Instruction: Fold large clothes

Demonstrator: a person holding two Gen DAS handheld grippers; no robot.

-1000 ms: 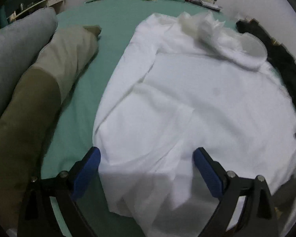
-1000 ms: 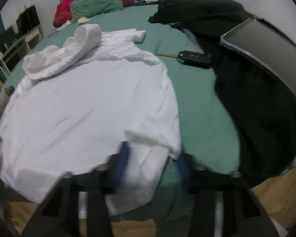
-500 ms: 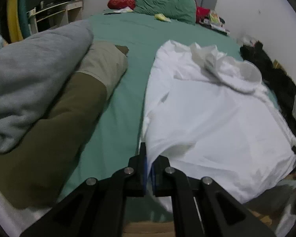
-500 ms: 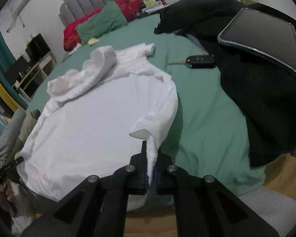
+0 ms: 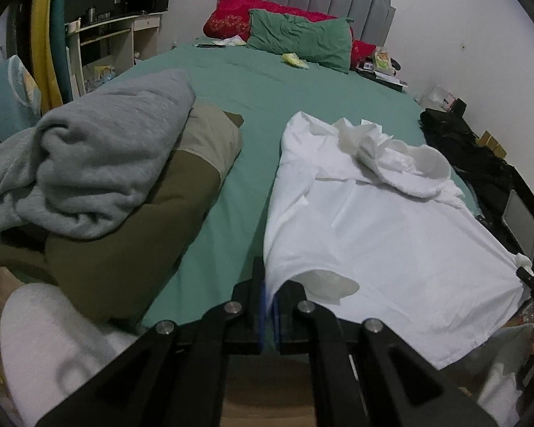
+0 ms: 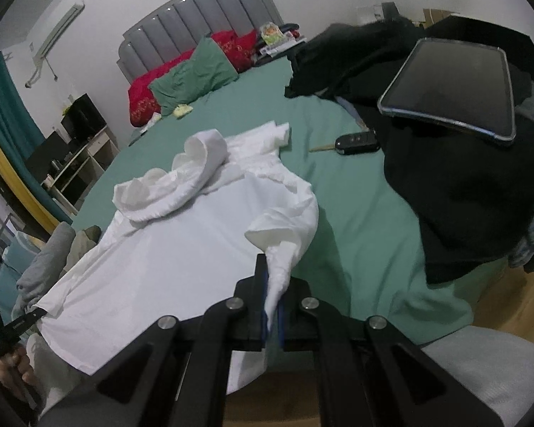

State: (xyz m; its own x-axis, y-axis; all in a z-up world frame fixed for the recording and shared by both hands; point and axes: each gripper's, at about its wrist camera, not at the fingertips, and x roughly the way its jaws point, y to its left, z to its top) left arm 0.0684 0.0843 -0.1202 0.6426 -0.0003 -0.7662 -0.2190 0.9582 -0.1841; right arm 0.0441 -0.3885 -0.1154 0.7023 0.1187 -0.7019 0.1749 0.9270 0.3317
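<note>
Now both tools grip the white shirt (image 5: 373, 242) at its near hem: left tool (image 5: 270, 302) pinched tight on the left corner, right tool (image 6: 273, 306) pinched tight on the right corner, cloth visible between the blue pads of each. Shirt lies spread on the green bed (image 5: 267, 85), collar end away from the person, sleeves bunched in a heap near the collar. Hem corners are raised off the sheet; the middle of the hem sags between them.

Step in hand, by my reading: start of the first fold, hem to be carried toward the collar.

Next move calls for both tools travelling together, level with one another, hem kept taut so it lands straight. Risk: the bunched sleeves make a lump under the fold.

Nearby: grey and olive clothes (image 5: 99, 163) left of the shirt, apart from it; black clothes (image 6: 462, 192) to its right, a tablet (image 6: 455, 85) on them, a key fob (image 6: 356, 142) beside.

Containers: none seen.
</note>
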